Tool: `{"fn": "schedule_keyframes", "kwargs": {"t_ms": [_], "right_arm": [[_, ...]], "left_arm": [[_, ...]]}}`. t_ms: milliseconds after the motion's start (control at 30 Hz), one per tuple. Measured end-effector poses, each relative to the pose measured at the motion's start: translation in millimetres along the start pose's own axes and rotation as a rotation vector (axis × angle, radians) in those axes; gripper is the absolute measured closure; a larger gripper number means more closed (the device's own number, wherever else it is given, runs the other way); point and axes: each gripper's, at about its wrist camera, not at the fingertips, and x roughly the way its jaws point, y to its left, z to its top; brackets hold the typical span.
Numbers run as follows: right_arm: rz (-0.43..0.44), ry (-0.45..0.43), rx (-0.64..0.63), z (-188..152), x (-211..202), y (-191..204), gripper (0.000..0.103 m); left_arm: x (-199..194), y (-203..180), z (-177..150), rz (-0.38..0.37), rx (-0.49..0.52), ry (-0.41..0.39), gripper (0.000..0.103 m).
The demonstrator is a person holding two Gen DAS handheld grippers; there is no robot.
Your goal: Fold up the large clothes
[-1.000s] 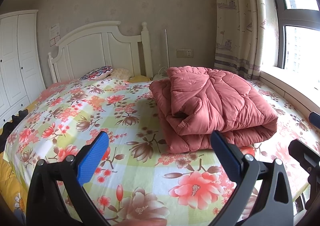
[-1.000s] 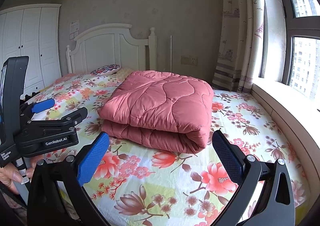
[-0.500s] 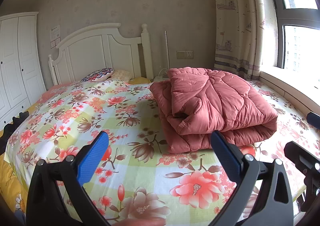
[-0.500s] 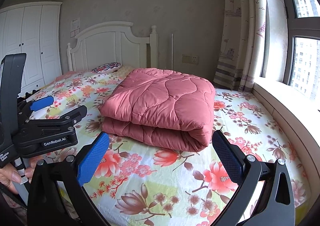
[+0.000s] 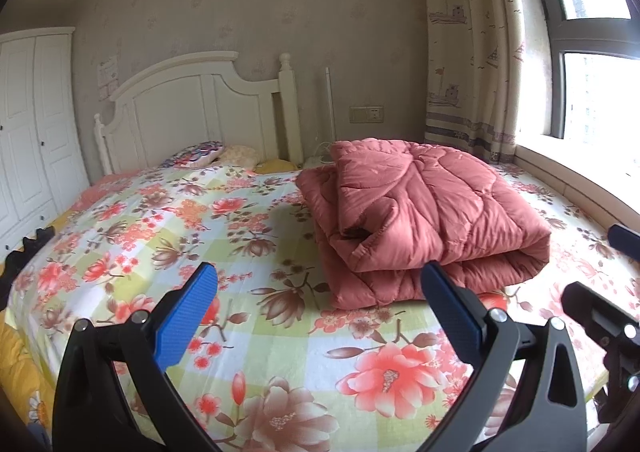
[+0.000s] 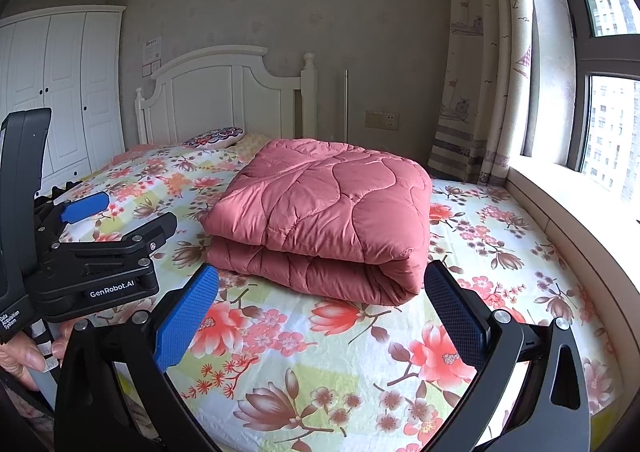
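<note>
A pink quilted comforter (image 5: 424, 215) lies folded into a thick bundle on the floral bed sheet (image 5: 224, 236); the right wrist view shows its rounded fold (image 6: 332, 211) facing me. My left gripper (image 5: 320, 308) hovers open above the near part of the bed, short of the bundle, with nothing between its blue pads. The right gripper (image 6: 320, 312) is likewise open and empty, just in front of the comforter. The left gripper's body (image 6: 96, 264) shows at the left of the right wrist view, held by a hand (image 6: 24, 356).
A white headboard (image 5: 192, 107) and pillows (image 5: 200, 155) stand at the far end. White wardrobe doors (image 6: 60, 91) are on the left. A curtain (image 6: 480, 71), a window and its sill (image 6: 568, 203) run along the bed's right side.
Both cameras have risen and tilted slightly, so the comforter and headboard sit a little lower in view. Both grippers stay open and the comforter has not moved.
</note>
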Motion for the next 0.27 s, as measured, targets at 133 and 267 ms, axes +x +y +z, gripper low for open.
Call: {"fn": "schedule_keyframes", "kwargs": {"t_ms": [133,267], "right_arm": [[0.006,0.012,0.004,-2.1,3.6,1.0,0.004],[0.0,0.012,0.025,-0.8,8.9,-8.6,0.004]], "left_arm": [[25.8,15.6,3.3,-0.044,-0.01,0.06,0.002],[89.7,92.1,29.7,0.041,-0.082,0.148,0.002]]}}
